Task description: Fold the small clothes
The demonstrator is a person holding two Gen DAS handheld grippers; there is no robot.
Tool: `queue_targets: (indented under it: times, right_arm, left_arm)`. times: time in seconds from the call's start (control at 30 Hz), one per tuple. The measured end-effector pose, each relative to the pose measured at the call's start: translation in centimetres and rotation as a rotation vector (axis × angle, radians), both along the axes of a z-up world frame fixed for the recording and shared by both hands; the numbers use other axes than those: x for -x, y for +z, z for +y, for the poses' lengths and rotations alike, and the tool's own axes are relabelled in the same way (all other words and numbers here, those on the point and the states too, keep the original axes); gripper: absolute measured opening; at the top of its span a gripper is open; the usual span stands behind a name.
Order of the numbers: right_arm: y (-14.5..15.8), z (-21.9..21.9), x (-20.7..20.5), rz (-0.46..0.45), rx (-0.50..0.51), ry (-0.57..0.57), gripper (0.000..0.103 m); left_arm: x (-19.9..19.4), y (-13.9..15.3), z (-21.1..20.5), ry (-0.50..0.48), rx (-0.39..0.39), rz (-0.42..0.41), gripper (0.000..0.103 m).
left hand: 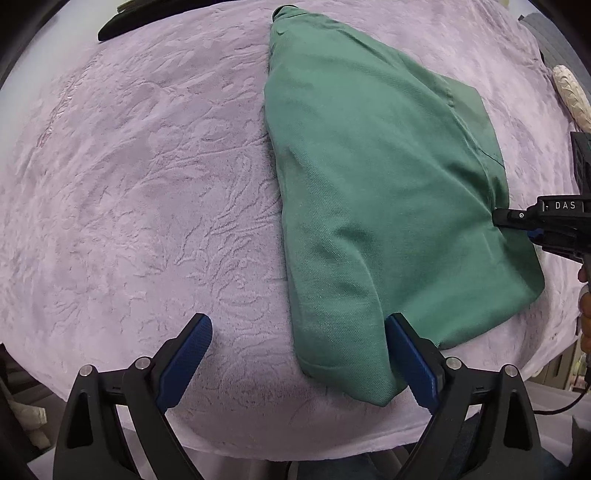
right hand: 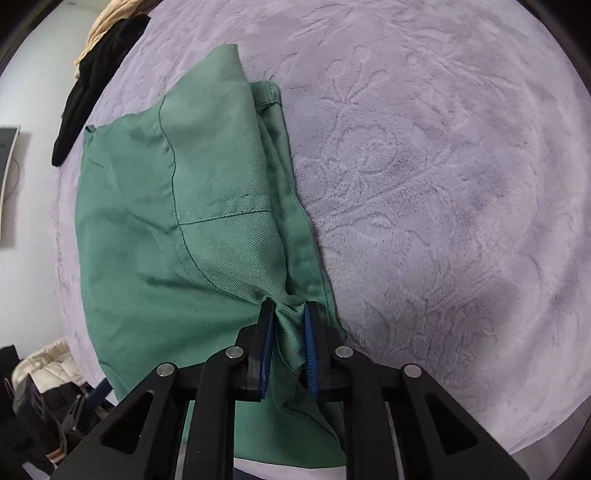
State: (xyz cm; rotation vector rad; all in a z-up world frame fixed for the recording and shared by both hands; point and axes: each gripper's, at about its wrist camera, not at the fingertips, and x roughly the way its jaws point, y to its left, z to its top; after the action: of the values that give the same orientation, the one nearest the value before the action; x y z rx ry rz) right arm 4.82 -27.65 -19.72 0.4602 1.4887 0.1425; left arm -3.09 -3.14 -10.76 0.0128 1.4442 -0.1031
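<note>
Pinching a bunched fold of the green garment (right hand: 207, 229), right gripper (right hand: 289, 314) hides its hem; left gripper (left hand: 299, 328) gapes wide

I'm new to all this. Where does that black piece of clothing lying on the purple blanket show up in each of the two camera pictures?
Left wrist view: the black garment lies at the top left edge, far from the green garment.
Right wrist view: the black garment is at the upper left, just beyond the green garment.
Shared landmark: the green garment on the purple blanket, pinched by the right hand-held gripper.
</note>
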Motion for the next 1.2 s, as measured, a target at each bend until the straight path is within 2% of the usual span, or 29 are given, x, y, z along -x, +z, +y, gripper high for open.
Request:
queue_targets:
  times: [0.1,0.17,0.37,0.43,0.47,0.63,0.7,0.77,0.83,0.9,1.1,1.2]
  right_arm:
    - [0.8,0.7,0.4,-0.011,0.038,0.027,0.019]
    - [1.6,1.0,0.8,-0.015,0.055,0.039,0.025]
    - [4.1,0.7,2.3,-0.029,0.079,0.065,0.027]
    - [4.2,0.5,2.8,-0.020,0.088,0.062,0.041]
    - [4.3,0.3,3.4,-0.017,0.094,0.056,0.043]
    - [3.6,-1.4,5.6,0.012,0.088,0.030,0.043]
    - [3.3,-2.0,6.3,0.027,0.098,0.023,0.046]
    - [2.4,-2.2,6.7,0.057,0.132,0.030,0.047]
    - [1.6,-2.5,7.0,0.074,0.138,0.033,0.052]
    - [1.2,-2.7,7.2,0.081,0.122,0.013,0.053]
    - [2.7,-3.6,7.7,0.063,0.130,0.011,0.054]
    - [4.2,-4.1,7.9,0.033,0.120,0.004,0.058]
  left_arm:
    - [-0.1,-0.1,-0.1,0.020,0.013,0.010,0.095]
    - [-0.1,-0.1,-0.1,0.024,0.013,0.010,0.095]
    - [0.0,0.1,0.1,0.015,0.006,0.006,0.095]
    - [-0.1,0.1,0.2,0.014,0.008,0.007,0.095]
    - [-0.1,0.1,0.0,0.014,0.010,0.009,0.095]
    - [-0.2,-0.1,0.1,0.003,0.011,0.014,0.095]
    - [-0.3,-0.2,0.0,-0.007,0.003,0.010,0.096]
    - [-0.4,-0.2,-0.2,-0.011,-0.025,-0.002,0.102]
    - [-0.4,-0.5,-0.4,-0.023,-0.030,-0.006,0.102]
    - [-0.3,-0.6,-0.5,-0.020,-0.028,-0.003,0.102]
    - [-0.4,0.2,-0.4,-0.017,-0.024,0.007,0.102]
    - [-0.5,0.9,-0.3,-0.017,-0.027,0.009,0.102]
